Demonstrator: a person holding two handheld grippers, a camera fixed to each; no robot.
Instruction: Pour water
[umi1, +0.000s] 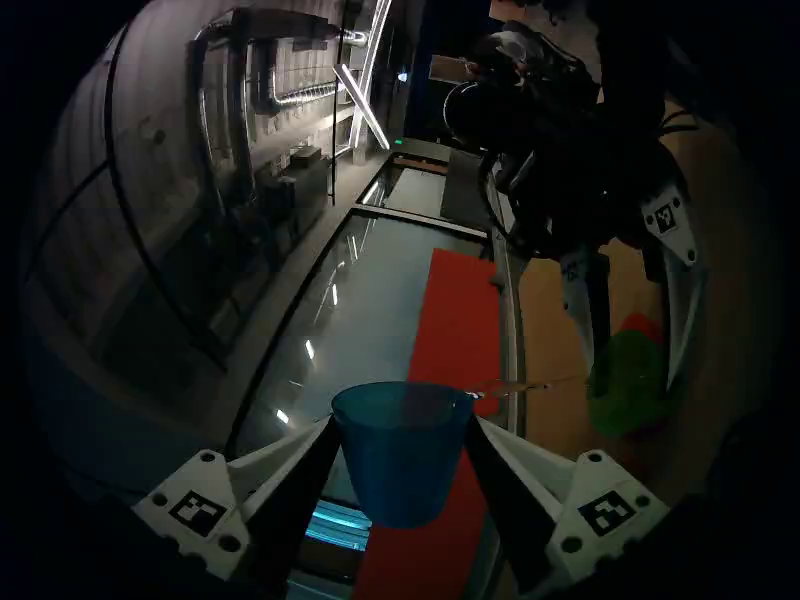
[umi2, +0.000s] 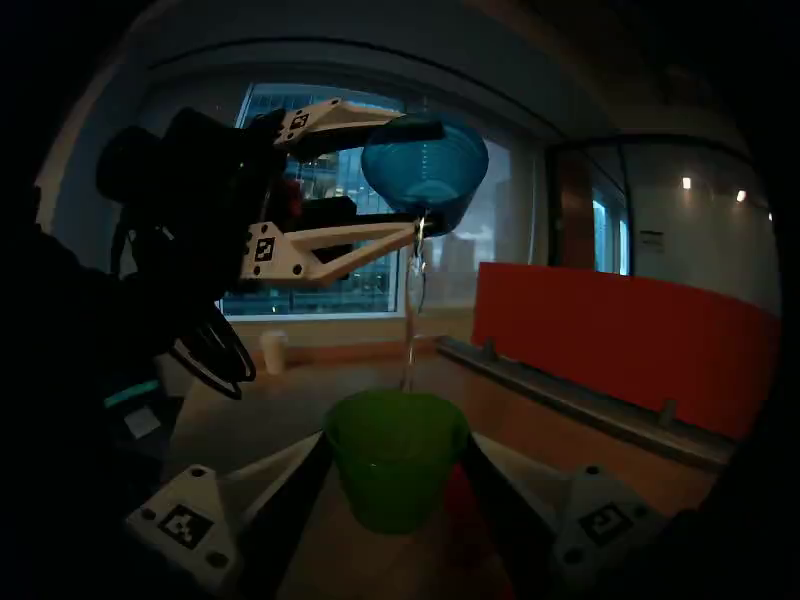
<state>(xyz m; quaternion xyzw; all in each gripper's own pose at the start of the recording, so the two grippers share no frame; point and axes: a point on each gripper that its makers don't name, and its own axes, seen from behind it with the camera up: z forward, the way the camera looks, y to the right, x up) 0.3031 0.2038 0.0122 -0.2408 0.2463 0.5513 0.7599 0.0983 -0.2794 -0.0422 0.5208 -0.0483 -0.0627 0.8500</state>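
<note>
Dim room, with a red partition (umi1: 455, 330) stretching away in the left gripper view — my left gripper (umi1: 403, 432) has its jaws clamped on the blue cup (umi1: 403, 470) close in front, and a thin stream of water (umi1: 520, 384) crosses right to the green cup (umi1: 628, 390) held in the right gripper (umi1: 632, 372). In the right gripper view I see the green cup near and low, pinched between that gripper's jaws over a wooden table (umi2: 280, 405) — the blue cup hangs tilted above it, water falling into the green one, a white paper cup (umi2: 272, 350) far left.
</note>
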